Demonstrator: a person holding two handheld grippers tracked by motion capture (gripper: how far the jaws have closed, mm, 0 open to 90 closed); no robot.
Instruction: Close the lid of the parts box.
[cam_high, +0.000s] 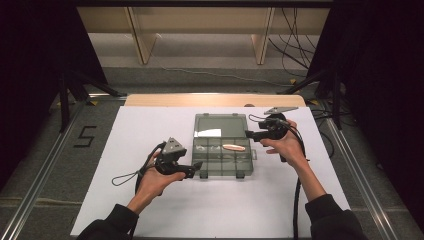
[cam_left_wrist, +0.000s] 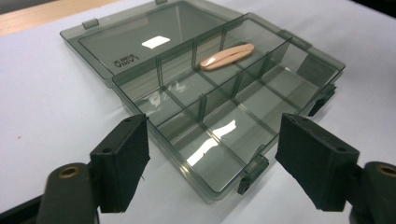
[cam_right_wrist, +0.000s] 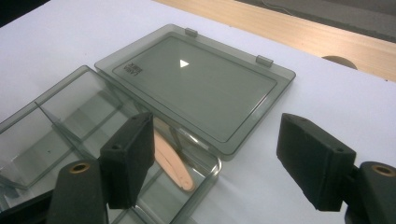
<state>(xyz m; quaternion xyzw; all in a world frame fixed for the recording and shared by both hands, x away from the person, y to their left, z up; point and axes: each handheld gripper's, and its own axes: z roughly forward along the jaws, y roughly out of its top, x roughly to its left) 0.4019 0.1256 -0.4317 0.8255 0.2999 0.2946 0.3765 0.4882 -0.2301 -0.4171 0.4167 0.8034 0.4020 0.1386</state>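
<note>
Two claws, both wide open, nothing held. Left claw (cam_high: 198, 165) sits at the near-left corner of the box (cam_high: 222, 162); right claw (cam_high: 248, 134) at its far-right side. Box: smoky clear plastic, lid (cam_high: 215, 126) flat behind it, on white surface (cam_high: 150, 125). One pink clip (cam_high: 233, 147) lies in the box's right-hand back compartment. Step judged: approach, before any grasp. Next move likely calls for lowering the right claw onto the clip, or swinging the lid shut. Lid lettering illegible; clip partly masked in right gripper view.
</note>
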